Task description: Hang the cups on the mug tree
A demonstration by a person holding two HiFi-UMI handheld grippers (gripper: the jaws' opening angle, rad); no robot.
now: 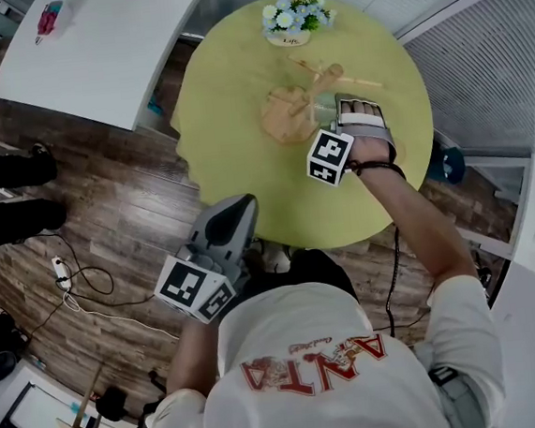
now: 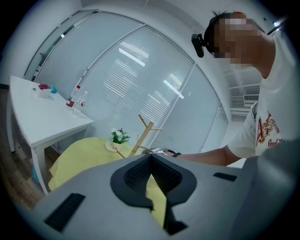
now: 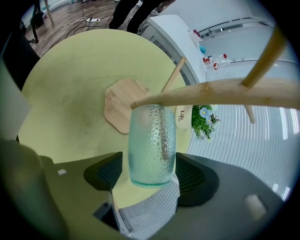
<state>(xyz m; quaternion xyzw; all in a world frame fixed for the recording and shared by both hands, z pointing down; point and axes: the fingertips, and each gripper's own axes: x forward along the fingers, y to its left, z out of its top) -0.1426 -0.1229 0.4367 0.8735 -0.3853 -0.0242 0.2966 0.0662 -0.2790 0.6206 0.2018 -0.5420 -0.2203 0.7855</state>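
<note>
Fingers (image 3: 107, 172) of the right gripper (image 3: 152, 174) stand wide apart on either side of a pale teal dimpled glass cup (image 3: 152, 143), with a gap showing between each finger and the glass. The cup hangs from a slanting branch of the light wooden mug tree (image 3: 211, 91) just above the fingertips; its upper end is hidden behind that branch, so how it hooks on cannot be made out. Beyond the fingers lie the tree's flat wooden base (image 3: 121, 110) and the round yellow-green table (image 3: 70, 79). To their far right a small white pot of blue and white flowers (image 3: 185, 117) reads "Life", with a smaller line beneath too fine to read. The left gripper (image 2: 151, 158) has its fingers (image 2: 133, 176) closed tip to tip on nothing, held short of the table's near edge. In the head view the right gripper covers most of the cup, and red letters on the person's white T-shirt (image 1: 310, 364) read "ANTA".
</note>
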